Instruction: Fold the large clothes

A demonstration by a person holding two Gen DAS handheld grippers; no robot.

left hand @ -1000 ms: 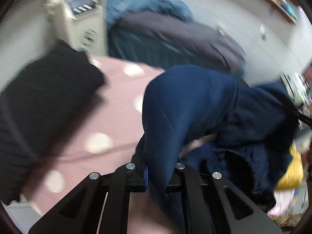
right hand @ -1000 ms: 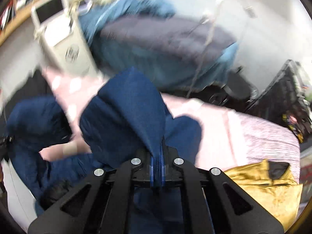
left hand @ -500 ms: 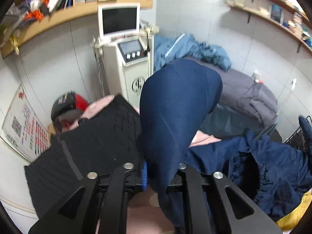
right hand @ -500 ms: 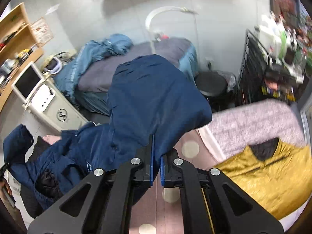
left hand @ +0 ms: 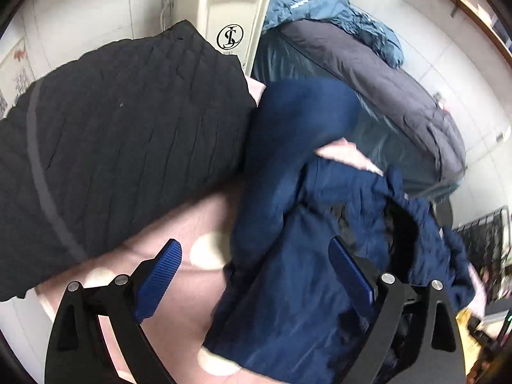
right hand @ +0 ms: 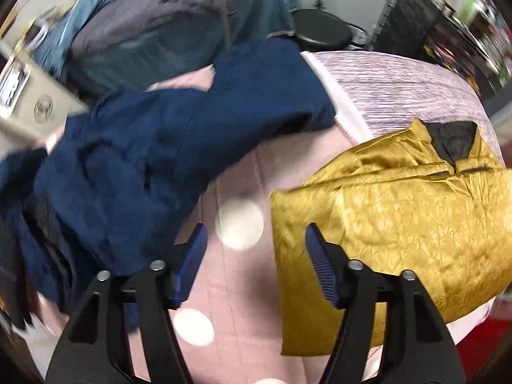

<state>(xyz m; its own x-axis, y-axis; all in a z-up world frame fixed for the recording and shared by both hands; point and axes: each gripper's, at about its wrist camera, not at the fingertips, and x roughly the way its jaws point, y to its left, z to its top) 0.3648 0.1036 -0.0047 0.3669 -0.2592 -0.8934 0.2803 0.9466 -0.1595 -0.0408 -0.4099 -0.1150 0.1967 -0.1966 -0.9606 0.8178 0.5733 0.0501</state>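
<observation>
A large navy blue jacket (left hand: 297, 240) lies crumpled on the pink polka-dot bed cover (left hand: 192, 224). It also shows in the right wrist view (right hand: 137, 166), with a sleeve stretched toward the far side. My left gripper (left hand: 256, 252) is open, with the jacket lying between and under its fingers. My right gripper (right hand: 256, 240) is open and empty above the bed cover (right hand: 236, 275), between the navy jacket and a folded gold jacket (right hand: 390, 217).
A black quilted coat (left hand: 112, 134) lies at the left of the bed. A white machine (left hand: 230, 16) stands behind it. A second bed with grey and teal bedding (left hand: 368, 73) stands beyond. A lilac ribbed blanket (right hand: 400, 89), a black stool (right hand: 323, 30) and a wire rack (right hand: 416, 16) are at the right.
Both grippers were shut on the navy jacket, holding it up. Now both are open, and the jacket has dropped onto the bed. Both views have tilted downward.
</observation>
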